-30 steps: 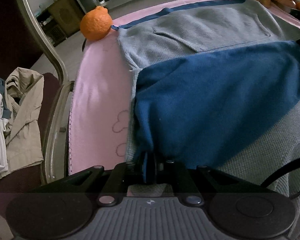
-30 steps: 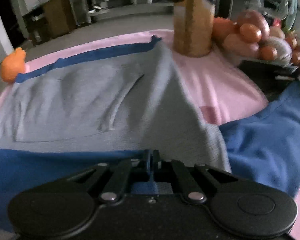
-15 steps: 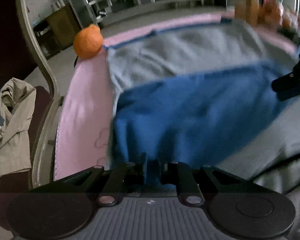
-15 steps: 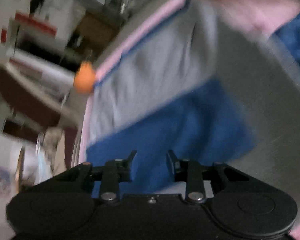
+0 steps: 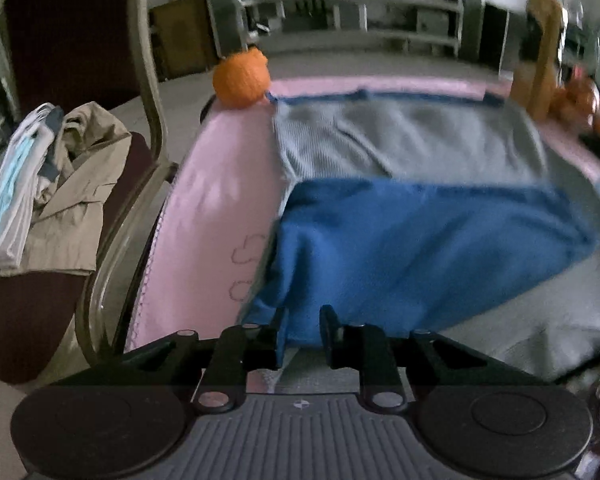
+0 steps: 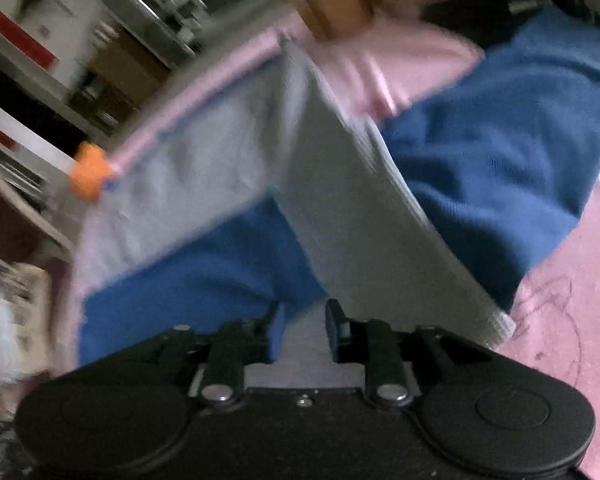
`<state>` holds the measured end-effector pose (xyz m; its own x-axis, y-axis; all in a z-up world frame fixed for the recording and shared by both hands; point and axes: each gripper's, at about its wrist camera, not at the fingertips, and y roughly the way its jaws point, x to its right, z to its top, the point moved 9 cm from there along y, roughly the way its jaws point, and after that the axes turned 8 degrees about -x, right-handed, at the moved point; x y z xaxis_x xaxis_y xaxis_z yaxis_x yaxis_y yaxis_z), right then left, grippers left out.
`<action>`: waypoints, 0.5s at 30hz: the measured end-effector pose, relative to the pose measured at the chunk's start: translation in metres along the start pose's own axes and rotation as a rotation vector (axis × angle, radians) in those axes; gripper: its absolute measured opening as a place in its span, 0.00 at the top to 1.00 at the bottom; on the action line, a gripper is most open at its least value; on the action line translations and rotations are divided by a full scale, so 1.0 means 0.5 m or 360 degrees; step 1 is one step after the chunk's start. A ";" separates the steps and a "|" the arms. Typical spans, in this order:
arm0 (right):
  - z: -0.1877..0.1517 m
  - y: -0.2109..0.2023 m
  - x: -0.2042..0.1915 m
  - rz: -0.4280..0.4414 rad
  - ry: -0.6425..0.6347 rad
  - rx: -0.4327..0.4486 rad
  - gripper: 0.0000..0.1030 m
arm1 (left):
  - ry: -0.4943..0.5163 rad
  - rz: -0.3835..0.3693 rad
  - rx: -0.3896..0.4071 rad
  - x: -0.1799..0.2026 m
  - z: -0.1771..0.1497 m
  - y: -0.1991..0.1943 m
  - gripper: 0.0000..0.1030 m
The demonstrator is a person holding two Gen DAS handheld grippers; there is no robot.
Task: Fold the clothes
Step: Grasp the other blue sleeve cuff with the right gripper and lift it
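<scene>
Just ahead of the opening left claw (image 5: 302, 330), blue-grey garment (image 5: 420, 240) edge.

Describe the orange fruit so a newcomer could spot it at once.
Start from the pink tablecloth covering the table. At its far left corner, beside the grey-and-blue garment's blue hem, sits the orange fruit. It is alone there; the other fruit is piled at the far right.

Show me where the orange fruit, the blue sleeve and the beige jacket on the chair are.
orange fruit (image 5: 242, 79), left wrist view, middle of its rind.
blue sleeve (image 5: 412, 248), left wrist view, middle of the folded-over cloth.
beige jacket (image 5: 76, 204), left wrist view, its front panel on the chair seat.
</scene>
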<state>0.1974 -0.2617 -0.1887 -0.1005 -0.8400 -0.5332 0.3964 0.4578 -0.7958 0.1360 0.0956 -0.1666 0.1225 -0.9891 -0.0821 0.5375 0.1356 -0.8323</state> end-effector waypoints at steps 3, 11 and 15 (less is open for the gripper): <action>0.008 -0.081 0.000 0.0166 0.0045 0.0203 0.75 | 0.0016 -0.0021 0.0013 0.021 0.000 -0.008 0.80; 0.126 -0.266 0.144 0.0290 0.0432 0.0788 0.67 | 0.0201 -0.0139 0.0042 0.142 0.056 -0.046 0.80; 0.205 -0.340 0.180 0.0008 0.0380 0.1039 0.67 | 0.0218 -0.0261 0.0065 0.244 0.128 -0.080 0.80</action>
<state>0.2147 -0.4448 -0.0719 -0.2654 -0.7170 -0.6446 0.8577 0.1298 -0.4976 0.1830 -0.0267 -0.1082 -0.0826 -0.9963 -0.0237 0.5744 -0.0281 -0.8181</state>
